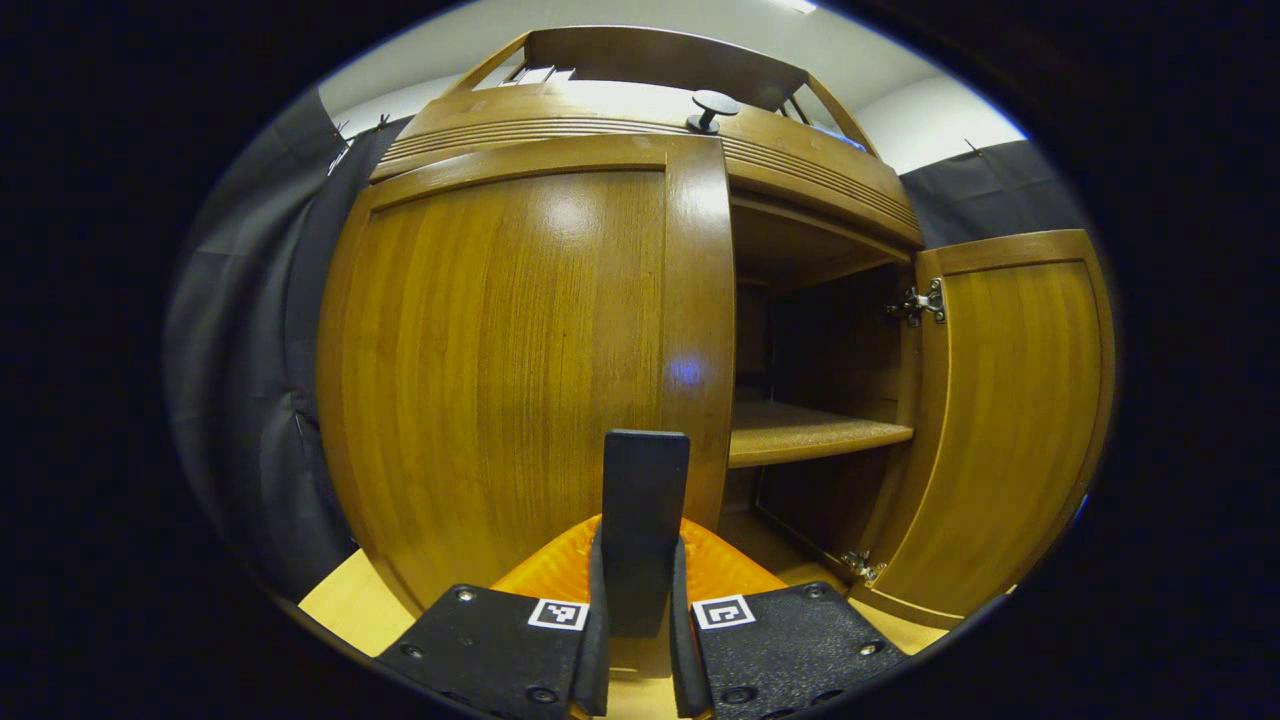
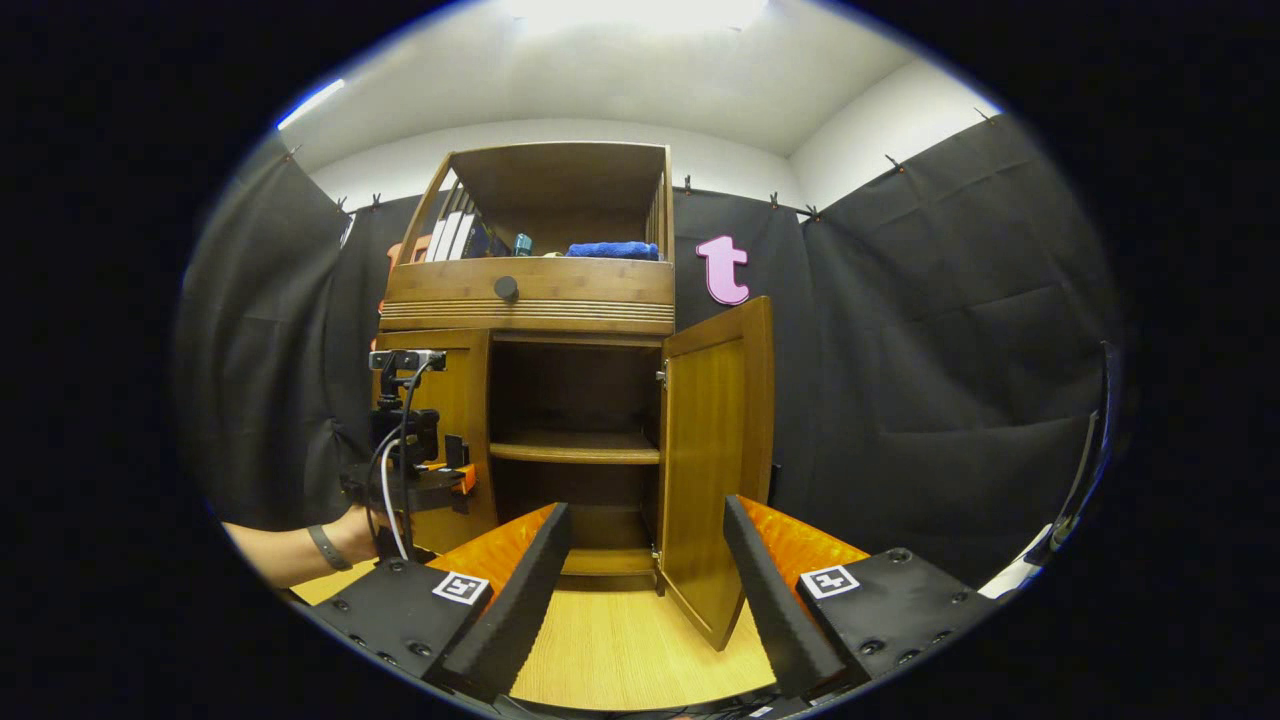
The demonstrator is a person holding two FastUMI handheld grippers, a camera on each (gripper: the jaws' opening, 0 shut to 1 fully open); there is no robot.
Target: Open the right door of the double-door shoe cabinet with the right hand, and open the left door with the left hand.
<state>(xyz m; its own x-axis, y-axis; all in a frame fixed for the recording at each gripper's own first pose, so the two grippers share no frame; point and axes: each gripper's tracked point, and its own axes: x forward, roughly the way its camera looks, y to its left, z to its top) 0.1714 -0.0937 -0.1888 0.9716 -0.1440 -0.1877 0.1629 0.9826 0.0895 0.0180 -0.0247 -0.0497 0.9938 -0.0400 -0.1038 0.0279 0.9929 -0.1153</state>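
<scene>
Left tongs (image 1: 640, 600): fingers are sitting pressed together, nothing visibly between them, tips hovering right at the free edge of the left door (image 1: 520, 370). Contact with the wood: can't tell.
Right tongs (image 2: 645, 590): fingers are standing spread wide, holding nothing, hanging back from the cabinet (image 2: 575, 400) and facing its open bay.
Left tongs, far view: right gripper view is showing the other tongs (image 2: 462, 478) with a hand (image 2: 360, 535) behind them, just beside the left door (image 2: 450, 440).
Right door (image 2: 715, 465): is standing swung out, edge towards the right camera; left gripper view is showing its inner face (image 1: 1000, 420) and two hinges.
Left door: is lying flush with the cabinet front, closed; that half of the task is looking not yet done.
Cabinet location: is standing on a light wooden floor (image 2: 620, 650) against the black cloth wall, shelf (image 1: 815, 432) exposed on the right side.
Handling guess: door is looking like stiff, glossy wood, probably slick; light to swing on hinges, likely not fragile.
Grip point: no handle is showing on the left door; the knob (image 1: 712, 108) is sitting on the band above. Hooking the free vertical edge, now exposed beside the open bay, is looking like the best bet.
Axis: left door's long axis is running vertical, face pointing at the camera; hinge side is presumably the far left edge, so the swing should be going outward and left.
</scene>
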